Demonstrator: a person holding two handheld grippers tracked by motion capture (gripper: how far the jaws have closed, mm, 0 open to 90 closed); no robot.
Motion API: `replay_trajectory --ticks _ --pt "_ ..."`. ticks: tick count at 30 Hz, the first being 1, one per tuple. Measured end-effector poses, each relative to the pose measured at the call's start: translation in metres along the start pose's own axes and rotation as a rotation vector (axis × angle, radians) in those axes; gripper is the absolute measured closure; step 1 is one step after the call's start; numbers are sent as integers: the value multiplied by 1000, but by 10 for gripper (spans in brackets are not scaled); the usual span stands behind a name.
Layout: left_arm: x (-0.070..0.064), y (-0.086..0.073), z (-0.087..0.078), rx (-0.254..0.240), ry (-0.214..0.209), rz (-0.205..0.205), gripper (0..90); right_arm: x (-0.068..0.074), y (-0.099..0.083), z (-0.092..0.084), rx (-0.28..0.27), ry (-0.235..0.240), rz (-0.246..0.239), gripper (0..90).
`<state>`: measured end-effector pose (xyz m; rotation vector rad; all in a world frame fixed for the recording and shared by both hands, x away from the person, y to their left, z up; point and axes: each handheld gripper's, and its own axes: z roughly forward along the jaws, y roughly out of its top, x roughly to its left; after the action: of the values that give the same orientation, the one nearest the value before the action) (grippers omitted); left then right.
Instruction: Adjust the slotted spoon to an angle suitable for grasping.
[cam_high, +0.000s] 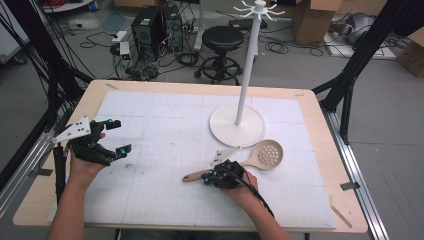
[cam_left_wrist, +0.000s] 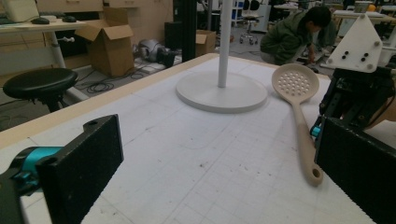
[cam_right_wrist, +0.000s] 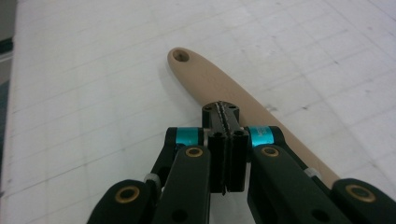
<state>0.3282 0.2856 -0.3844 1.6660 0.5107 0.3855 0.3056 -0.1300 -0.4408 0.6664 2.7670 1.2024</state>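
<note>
so far nothing is lifted: my right gripper (cam_right_wrist: 223, 116), jaws closed and empty, hovers over the spoon (cam_high: 250, 161); my left gripper (cam_high: 112, 137) waits open, stand (cam_high: 237, 125) bare.

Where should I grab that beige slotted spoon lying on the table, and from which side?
Probably mid-handle on the slotted spoon, coming straight down from above with the jaws across its width. It lies flat on the table; the handle is long and narrow, while the perforated head looks too broad and thin to pinch.
</note>
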Motion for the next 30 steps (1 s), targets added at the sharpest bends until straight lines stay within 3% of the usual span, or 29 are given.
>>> replay_trajectory --ticks 1,4,7,8,9,11,12,13,16,17,18,20,25,30 --pt "0 0 0 -3 1 2 17 -3 -1 0 1 1 17 900" --pt "0 2 -1 -6 1 6 17 -2 0 -3 -1 -14 11 900" --pt "-1 3 -2 -10 4 8 17 -7 1 -24 -71 -55 23 900" --pt "-1 3 -2 -11 4 10 17 -7 1 -24 -71 -55 23 900" --pt "-1 4 -3 -12 3 10 17 -16 -1 -45 -115 -112 48 900" --pt "-1 4 -3 -13 4 13 17 -24 -6 -60 -144 -161 76 900" --pt "-2 4 -3 -11 1 15 17 -24 -6 -60 -144 -161 76 900" --pt "-2 5 -3 -12 1 15 17 -31 -13 -71 -149 -219 111 900" --pt "-2 4 -2 -10 1 15 17 -37 -19 -76 -108 -305 130 900" --pt "-2 4 -2 -9 1 14 17 -37 -19 -76 -108 -305 130 900" --pt "-2 4 -1 -7 -1 17 17 -38 -20 -74 -67 -345 130 900" --pt "-2 4 -1 -6 -1 16 17 -40 -20 -70 -26 -379 119 900" --pt "-2 5 -2 -11 -2 17 17 -44 -22 -63 19 -416 116 900" --pt "-2 4 -2 -11 -4 15 17 -50 -28 -62 56 -429 154 900"
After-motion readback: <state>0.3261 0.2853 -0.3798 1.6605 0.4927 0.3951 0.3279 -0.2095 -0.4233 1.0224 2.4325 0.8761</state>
